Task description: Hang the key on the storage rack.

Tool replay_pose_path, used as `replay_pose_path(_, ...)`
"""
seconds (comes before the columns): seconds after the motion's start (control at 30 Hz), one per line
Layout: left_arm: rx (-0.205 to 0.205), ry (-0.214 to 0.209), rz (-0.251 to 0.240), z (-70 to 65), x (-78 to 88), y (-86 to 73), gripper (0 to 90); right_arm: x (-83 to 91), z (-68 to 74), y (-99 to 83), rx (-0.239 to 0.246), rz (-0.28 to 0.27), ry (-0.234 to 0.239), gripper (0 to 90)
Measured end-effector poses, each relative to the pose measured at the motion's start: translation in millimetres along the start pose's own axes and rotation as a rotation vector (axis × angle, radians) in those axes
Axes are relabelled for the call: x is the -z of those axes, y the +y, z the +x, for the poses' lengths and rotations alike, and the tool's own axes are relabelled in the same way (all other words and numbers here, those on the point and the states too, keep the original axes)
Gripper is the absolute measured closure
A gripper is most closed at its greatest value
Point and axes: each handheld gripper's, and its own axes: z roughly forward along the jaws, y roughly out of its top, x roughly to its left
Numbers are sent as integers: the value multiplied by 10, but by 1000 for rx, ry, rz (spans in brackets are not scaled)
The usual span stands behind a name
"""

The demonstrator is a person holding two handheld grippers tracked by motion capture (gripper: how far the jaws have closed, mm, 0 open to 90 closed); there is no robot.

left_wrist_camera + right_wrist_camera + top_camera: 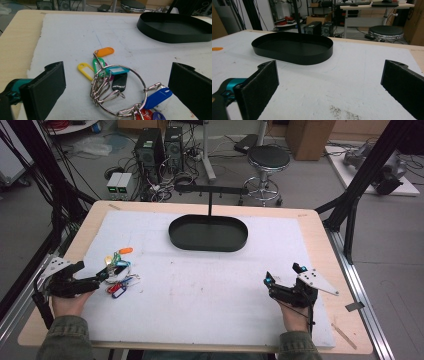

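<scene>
A large metal ring with several coloured key tags [118,272] [117,85] lies on the white mat at the left. My left gripper [102,276] [117,90] rests right beside it, open, its jaws standing wide on either side of the ring without touching it. A black oval tray [208,233] [292,47] [175,27] with an upright T-shaped stand [210,192] sits at the far middle of the mat. My right gripper [280,281] [332,90] lies at the right of the mat, open, with bare mat between its jaws.
The white mat [210,285] covers most of the wooden table [345,270]. Beyond the far edge stand a stool [267,162], computer towers [160,150] and cables. Black frame posts [360,185] flank the table's sides.
</scene>
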Motion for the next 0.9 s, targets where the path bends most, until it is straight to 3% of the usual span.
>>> replay_pose_path(0.7, -34, -41, 44, -90, -88, 45, 17, -35, 7, -14, 5, 14, 12, 4)
replay_pose_path(0.9, -66, -64, 78, -142, -141, 51, 17, -43, 14, -18, 11, 21, 16, 4)
